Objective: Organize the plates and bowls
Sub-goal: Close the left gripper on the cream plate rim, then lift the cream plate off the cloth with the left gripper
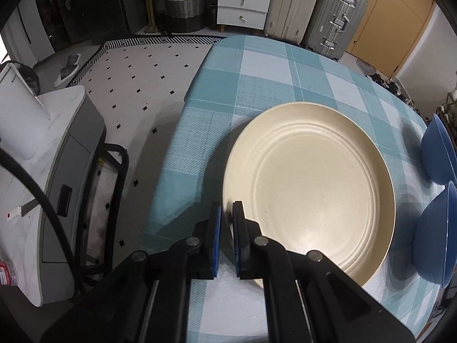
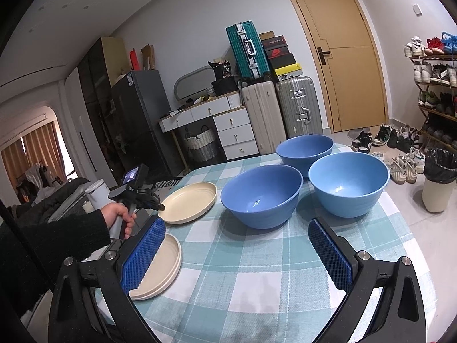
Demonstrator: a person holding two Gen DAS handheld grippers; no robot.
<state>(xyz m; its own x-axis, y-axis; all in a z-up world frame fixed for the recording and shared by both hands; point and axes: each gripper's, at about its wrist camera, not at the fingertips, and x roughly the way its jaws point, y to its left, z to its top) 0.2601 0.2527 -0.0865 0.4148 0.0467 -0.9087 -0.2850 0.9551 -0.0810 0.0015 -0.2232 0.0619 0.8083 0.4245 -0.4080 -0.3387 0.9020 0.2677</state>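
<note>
Blue-padded left tool, bottom centre of the left wrist view, is pinched narrow on the near rim of a cream plate, which looks slightly raised off the checked counter. Right tool stands wide, holding nothing. Likely step: carrying this plate to the plate stack at lower left of the right wrist view. Next move calls for a level carry, then centring it over the stack. Three blue bowls cluster right of the path; counter edge is close on the left, with little margin there.
</note>
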